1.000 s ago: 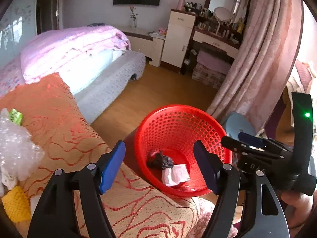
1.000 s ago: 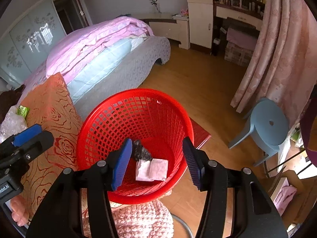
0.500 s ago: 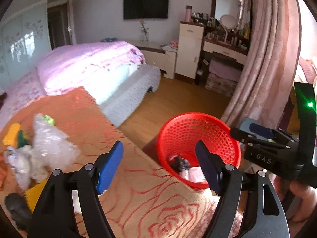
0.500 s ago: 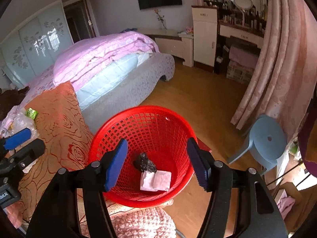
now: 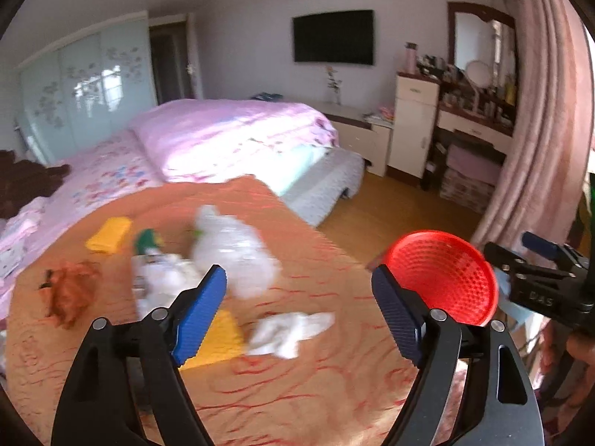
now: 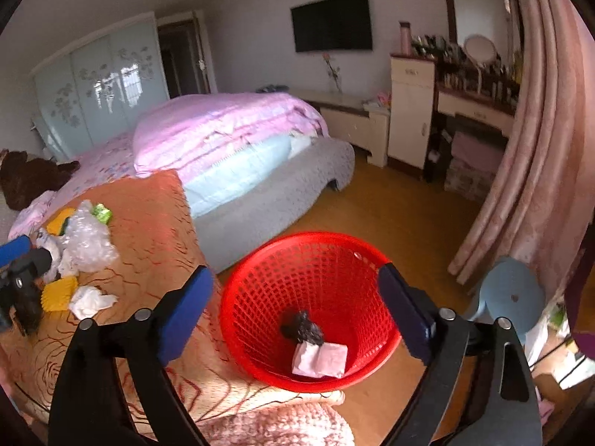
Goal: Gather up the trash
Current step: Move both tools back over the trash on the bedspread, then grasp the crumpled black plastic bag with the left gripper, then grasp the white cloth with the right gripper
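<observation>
A red mesh basket (image 6: 308, 308) stands on the floor by the orange blanket (image 5: 297, 379); it holds a black lump (image 6: 303, 329) and a white-pink packet (image 6: 321, 358). My right gripper (image 6: 297, 316) is open and empty above it. My left gripper (image 5: 299, 316) is open and empty over the blanket, above a crumpled white tissue (image 5: 288, 332) and a yellow piece (image 5: 219, 338). Behind lie a clear plastic bag (image 5: 234, 249), white paper (image 5: 163, 278), a green wrapper (image 5: 148, 239), a yellow sponge (image 5: 109, 234) and an orange-brown wad (image 5: 70, 290). The basket (image 5: 446, 278) is at the left view's right.
A bed with pink bedding (image 6: 223, 130) lies behind the blanket. A light blue plastic stool (image 6: 509, 297) stands right of the basket, by pink curtains (image 6: 539, 148). A dresser and cabinet (image 6: 412, 104) line the far wall across a wooden floor (image 6: 390, 215).
My left gripper swung left, away from the basket and over the trash on the blanket. My right gripper pulled back and up from the basket. Both stayed open.
</observation>
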`<state>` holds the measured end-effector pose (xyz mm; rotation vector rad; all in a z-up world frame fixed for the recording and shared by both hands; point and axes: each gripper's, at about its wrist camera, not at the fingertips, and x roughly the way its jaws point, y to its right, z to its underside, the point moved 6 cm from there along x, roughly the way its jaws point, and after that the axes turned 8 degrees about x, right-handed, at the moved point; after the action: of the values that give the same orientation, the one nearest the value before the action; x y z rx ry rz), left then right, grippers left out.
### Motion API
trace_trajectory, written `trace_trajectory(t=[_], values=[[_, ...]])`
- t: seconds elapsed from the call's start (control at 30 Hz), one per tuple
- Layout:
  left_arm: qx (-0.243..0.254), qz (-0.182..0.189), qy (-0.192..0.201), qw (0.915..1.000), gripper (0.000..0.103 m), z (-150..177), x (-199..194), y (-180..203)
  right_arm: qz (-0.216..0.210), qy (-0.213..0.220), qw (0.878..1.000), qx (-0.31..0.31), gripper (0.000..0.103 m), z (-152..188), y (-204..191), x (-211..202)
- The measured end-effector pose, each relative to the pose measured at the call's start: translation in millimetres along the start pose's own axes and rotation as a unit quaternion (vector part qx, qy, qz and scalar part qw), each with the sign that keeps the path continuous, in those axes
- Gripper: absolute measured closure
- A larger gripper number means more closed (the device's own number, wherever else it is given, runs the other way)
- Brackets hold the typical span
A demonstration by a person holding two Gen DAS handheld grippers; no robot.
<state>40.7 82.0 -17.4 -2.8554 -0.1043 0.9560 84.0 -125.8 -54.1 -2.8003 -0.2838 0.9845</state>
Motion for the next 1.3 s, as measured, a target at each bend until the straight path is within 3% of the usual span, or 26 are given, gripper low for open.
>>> trace_trajectory(t=[0.33,0.47,0.6,0.77,0.83,0.9,1.1,1.3], values=[[-0.075,-0.09,-0.041,0.9922,0.025,44,-17,-115,-0.042,-0.012,0.999,-0.016,0.011,3,-38,-13],[-0.095,-0.086,-0.068,0.9894,0.025,69,-11,-134,-0.048,-0.023,0.998,-0.023,0.011,10,-46,-11],[-0.119,-0.059,-0.092,0.9868,0.025,92,3,-138,-0.058,-0.034,0.997,-0.031,0.011,14,-54,-9],[-0.129,-0.044,-0.099,0.9857,0.025,104,12,-133,-0.072,-0.045,0.995,-0.047,0.011,22,-67,-8],[-0.133,-0.045,-0.099,0.9851,0.031,107,13,-133,-0.076,-0.049,0.994,-0.054,0.011,24,-72,-7],[-0.137,-0.041,-0.102,0.9845,0.049,111,15,-134,-0.082,-0.056,0.993,-0.063,0.011,29,-80,-4],[-0.146,-0.04,-0.092,0.9842,0.064,114,10,-136,-0.105,-0.077,0.988,-0.087,0.011,39,-106,6],[-0.161,-0.052,-0.065,0.9834,0.066,109,-7,-144,-0.133,-0.088,0.979,-0.123,0.011,48,-145,18]])
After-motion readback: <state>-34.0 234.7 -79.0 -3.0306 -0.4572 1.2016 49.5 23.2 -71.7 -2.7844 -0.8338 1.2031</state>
